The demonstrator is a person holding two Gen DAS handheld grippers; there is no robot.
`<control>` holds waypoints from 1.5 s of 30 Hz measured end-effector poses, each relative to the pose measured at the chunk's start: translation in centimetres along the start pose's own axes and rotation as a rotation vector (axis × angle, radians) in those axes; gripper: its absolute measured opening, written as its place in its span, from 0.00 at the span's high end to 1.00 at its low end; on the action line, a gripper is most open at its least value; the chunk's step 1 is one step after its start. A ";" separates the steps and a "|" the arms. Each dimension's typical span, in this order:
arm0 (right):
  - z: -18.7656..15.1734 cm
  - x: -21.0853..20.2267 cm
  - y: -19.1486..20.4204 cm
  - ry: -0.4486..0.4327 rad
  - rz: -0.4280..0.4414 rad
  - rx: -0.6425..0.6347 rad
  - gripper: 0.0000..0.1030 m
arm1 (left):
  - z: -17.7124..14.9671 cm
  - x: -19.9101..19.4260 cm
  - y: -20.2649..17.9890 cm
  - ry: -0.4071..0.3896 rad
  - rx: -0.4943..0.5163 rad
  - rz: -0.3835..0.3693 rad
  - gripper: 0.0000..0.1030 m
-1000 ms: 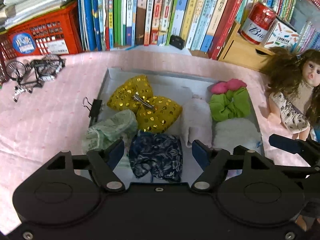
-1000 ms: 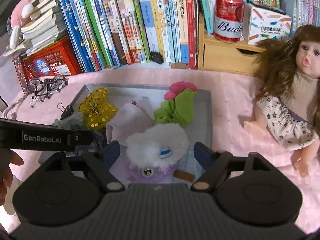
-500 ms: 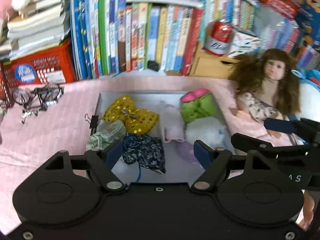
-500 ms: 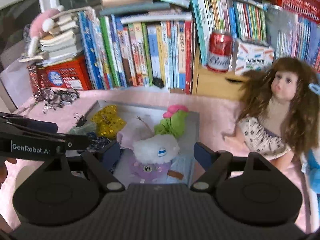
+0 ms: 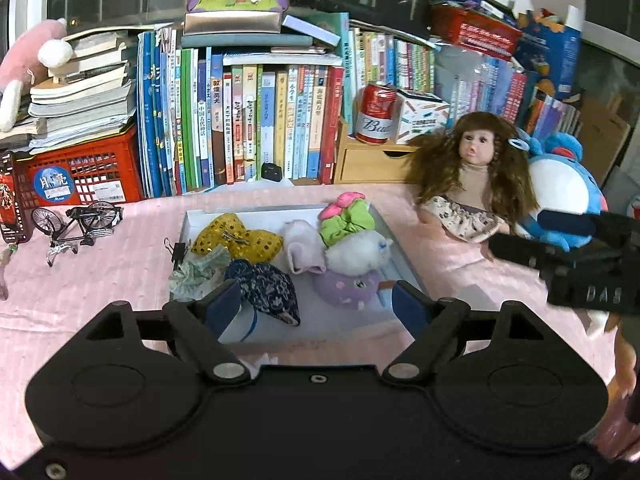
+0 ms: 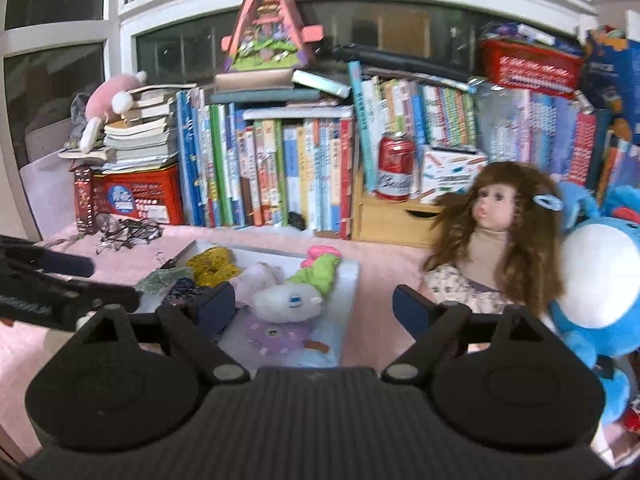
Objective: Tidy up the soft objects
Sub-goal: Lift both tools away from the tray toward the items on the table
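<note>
While the soft toys and hair ties lie in the flat white tray (image 5: 404, 264), the left gripper (image 5: 316, 306) and right gripper (image 6: 314, 304) have just been opening wider, both empty.

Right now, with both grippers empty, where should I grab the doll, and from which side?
Take the doll by the torso, across the patterned dress, coming in from the front with the right gripper. It sits upright against the blue plush; the torso looks narrow enough for open jaws, while the loose hair offers no firm hold.
</note>
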State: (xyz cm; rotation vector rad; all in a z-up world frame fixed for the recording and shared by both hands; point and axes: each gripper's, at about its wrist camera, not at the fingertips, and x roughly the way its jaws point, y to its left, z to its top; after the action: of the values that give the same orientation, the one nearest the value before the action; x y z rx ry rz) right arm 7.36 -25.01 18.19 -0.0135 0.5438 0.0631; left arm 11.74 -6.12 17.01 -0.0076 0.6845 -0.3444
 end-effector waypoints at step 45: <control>-13.5 3.7 -3.7 -0.016 -0.183 0.137 0.16 | -20.9 0.9 -5.9 -0.094 0.005 0.031 0.45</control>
State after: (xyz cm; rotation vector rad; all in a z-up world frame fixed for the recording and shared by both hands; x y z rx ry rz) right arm 3.76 -28.89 4.70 0.0712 0.5278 -0.1524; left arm -2.42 -9.72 0.90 -0.0080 0.5902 -0.3144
